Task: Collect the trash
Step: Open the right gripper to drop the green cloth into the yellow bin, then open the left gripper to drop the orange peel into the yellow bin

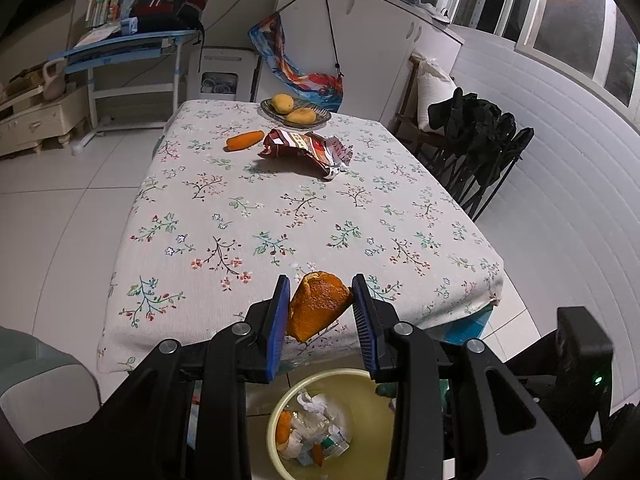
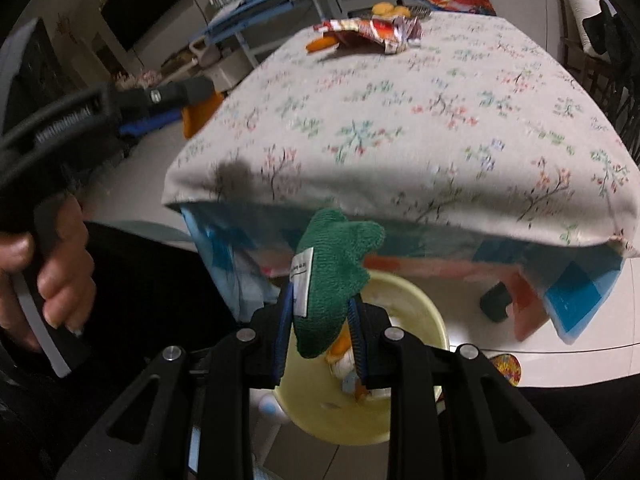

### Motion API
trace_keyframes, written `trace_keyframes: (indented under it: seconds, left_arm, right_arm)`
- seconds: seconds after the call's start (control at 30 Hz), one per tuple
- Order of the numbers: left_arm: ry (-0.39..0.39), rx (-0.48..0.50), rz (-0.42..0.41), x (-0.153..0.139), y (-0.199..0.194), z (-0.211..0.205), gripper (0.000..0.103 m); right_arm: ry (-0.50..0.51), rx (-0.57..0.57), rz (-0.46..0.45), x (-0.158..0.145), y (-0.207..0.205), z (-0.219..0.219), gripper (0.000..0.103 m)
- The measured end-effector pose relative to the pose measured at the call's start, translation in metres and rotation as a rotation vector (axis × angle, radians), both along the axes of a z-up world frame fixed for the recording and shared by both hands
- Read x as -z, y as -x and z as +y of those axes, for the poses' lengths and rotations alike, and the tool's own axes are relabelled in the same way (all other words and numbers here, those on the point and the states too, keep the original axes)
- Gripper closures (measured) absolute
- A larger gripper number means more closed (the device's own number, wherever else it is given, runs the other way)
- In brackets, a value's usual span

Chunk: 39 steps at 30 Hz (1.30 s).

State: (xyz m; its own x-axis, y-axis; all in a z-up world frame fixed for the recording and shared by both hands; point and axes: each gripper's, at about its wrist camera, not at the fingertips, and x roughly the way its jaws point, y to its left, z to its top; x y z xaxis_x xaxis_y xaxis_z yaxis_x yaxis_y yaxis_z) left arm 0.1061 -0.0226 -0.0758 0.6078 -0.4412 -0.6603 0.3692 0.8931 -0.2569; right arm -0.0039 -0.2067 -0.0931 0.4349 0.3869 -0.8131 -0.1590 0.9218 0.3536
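Observation:
My left gripper (image 1: 321,290) is shut on a piece of orange peel (image 1: 316,306) and holds it at the table's near edge, above a pale yellow bin (image 1: 280,408) on the floor that holds paper and peel scraps. My right gripper (image 2: 320,296) is shut on a green cloth (image 2: 336,264) with a white tag, held over the same bin (image 2: 404,300). A crumpled red snack wrapper (image 1: 308,150) lies far on the flowered tablecloth (image 1: 280,216); it also shows in the right wrist view (image 2: 372,28).
A carrot (image 1: 245,140) lies left of the wrapper. A plate (image 1: 320,118) with two mangoes stands at the far edge. A chair with dark clothes (image 1: 476,136) stands right of the table. The left gripper and hand (image 2: 60,264) show at left in the right wrist view.

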Motion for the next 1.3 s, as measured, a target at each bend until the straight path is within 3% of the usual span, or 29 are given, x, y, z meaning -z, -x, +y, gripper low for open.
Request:
trace_keyframes:
  seconds: [0.23, 0.37, 0.57, 0.7, 0.9, 1.3]
  left_arm:
    - [0.002, 0.005, -0.005, -0.001, 0.008, 0.002, 0.073]
    - [-0.001, 0.013, -0.007, 0.0, 0.014, 0.002, 0.073]
    - [-0.014, 0.026, -0.009, 0.001, 0.018, -0.001, 0.073]
    - [-0.02, 0.039, -0.003, 0.004, 0.02, -0.003, 0.073]
    - [-0.03, 0.085, 0.03, 0.013, 0.034, -0.011, 0.073]
    - [-0.16, 0.32, 0.18, 0.056, 0.075, -0.059, 0.072]
  right_arm:
    - [0.033, -0.025, 0.092, 0.018, 0.004, 0.007, 0.074]
    - [0.053, -0.023, 0.131, 0.027, 0.005, 0.008, 0.068]
    - [0.055, -0.001, 0.13, 0.026, 0.006, 0.003, 0.064]
    - [0.046, 0.046, 0.092, 0.019, 0.005, -0.007, 0.054]
    - [-0.002, 0.152, -0.004, 0.0, 0.007, -0.028, 0.047]
    - [-0.068, 0.316, -0.141, -0.021, 0.011, -0.06, 0.04]
